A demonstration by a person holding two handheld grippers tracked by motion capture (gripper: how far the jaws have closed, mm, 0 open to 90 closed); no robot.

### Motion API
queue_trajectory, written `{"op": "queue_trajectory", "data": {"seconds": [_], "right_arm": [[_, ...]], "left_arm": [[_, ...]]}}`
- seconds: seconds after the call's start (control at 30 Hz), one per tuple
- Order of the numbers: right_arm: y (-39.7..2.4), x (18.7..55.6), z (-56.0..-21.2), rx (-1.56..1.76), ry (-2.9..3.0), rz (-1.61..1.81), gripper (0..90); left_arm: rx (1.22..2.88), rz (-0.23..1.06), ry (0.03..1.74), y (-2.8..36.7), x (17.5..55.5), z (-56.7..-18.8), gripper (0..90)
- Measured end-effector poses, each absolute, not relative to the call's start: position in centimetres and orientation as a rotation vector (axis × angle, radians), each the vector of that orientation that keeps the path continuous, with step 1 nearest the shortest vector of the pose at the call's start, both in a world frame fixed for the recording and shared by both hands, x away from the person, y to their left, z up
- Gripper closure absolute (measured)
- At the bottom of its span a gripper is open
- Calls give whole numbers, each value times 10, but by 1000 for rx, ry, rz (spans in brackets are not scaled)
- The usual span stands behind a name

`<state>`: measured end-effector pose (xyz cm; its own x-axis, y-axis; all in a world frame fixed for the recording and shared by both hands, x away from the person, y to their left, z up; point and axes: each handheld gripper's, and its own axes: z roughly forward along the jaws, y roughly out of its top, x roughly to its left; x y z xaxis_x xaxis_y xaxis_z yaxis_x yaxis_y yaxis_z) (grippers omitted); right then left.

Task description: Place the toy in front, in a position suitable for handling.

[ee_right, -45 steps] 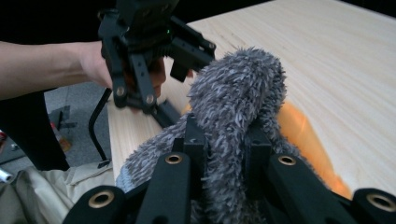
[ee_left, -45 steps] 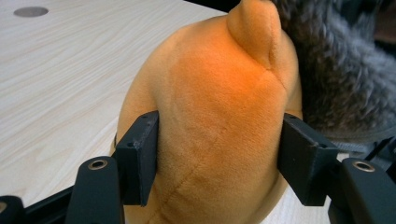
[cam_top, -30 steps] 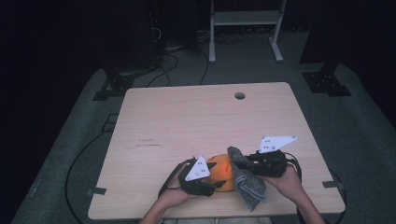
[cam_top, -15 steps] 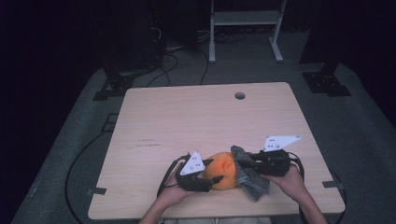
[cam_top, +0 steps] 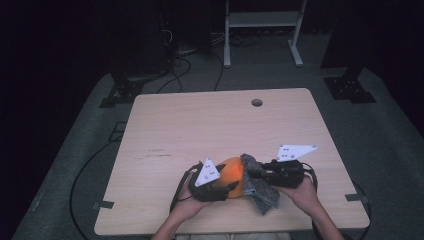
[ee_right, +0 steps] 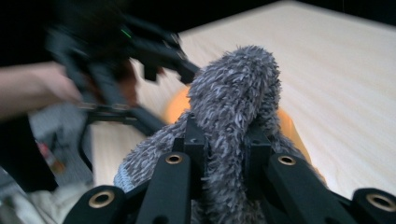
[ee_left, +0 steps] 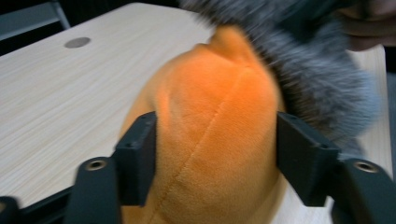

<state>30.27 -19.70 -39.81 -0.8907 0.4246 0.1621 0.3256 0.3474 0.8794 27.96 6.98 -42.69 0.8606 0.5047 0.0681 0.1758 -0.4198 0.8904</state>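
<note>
An orange plush toy (cam_top: 231, 172) lies near the table's front edge. My left gripper (cam_top: 231, 187) has its jaws on either side of the orange plush toy (ee_left: 215, 140). The jaws have just been opening, and both pads (ee_left: 136, 161) still touch the plush. My right gripper (cam_top: 253, 174) comes in from the right, shut on a fold of a grey fuzzy cloth (cam_top: 258, 189). In the right gripper view the grey fuzzy cloth (ee_right: 233, 93) rises between the jaws of my right gripper (ee_right: 224, 140). The cloth drapes against the plush's right side.
The light wooden table (cam_top: 200, 125) has a round cable hole (cam_top: 256, 102) near its far edge. A white frame (cam_top: 260, 20) and cables lie on the dark floor beyond. Both hands sit at the table's front edge.
The grey cloth has shifted a little up and onto the plush's right side with the right gripper. The left hand has stayed where it was.
</note>
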Motion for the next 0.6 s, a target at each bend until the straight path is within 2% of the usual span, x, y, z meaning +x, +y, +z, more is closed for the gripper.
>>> {"op": "queue_trajectory", "data": {"seconds": [0.03, 0.13, 0.2, 0.23, 0.33, 0.37, 0.47, 0.5, 0.6], "right_arm": [[-198, 304, -402, 719, 2513, 1588, 759], [-207, 301, -403, 751, 2535, 1541, 757], [-207, 299, -404, 752, 2533, 1532, 756], [-207, 299, -404, 752, 2533, 1532, 756], [-203, 293, -392, 704, 2479, 1559, 756], [-202, 292, -388, 684, 2458, 1586, 756], [-194, 294, -389, 687, 2440, 1506, 757], [-194, 294, -389, 687, 2440, 1506, 757], [-196, 305, -405, 795, 2470, 1400, 758]], "left_arm": [[1997, 379, 486, 71, 281, -428, 295], [1979, 383, 520, 75, 292, -431, 103], [1986, 270, 578, 74, 305, -437, 88], [1986, 270, 578, 74, 305, -437, 103], [1990, 294, 536, 70, 300, -438, 255], [1997, 340, 522, 67, 296, -436, 255], [1983, 445, 505, 65, 288, -428, 380], [1983, 445, 505, 65, 288, -428, 387], [1975, 567, 570, 72, 290, -422, 372]]}}
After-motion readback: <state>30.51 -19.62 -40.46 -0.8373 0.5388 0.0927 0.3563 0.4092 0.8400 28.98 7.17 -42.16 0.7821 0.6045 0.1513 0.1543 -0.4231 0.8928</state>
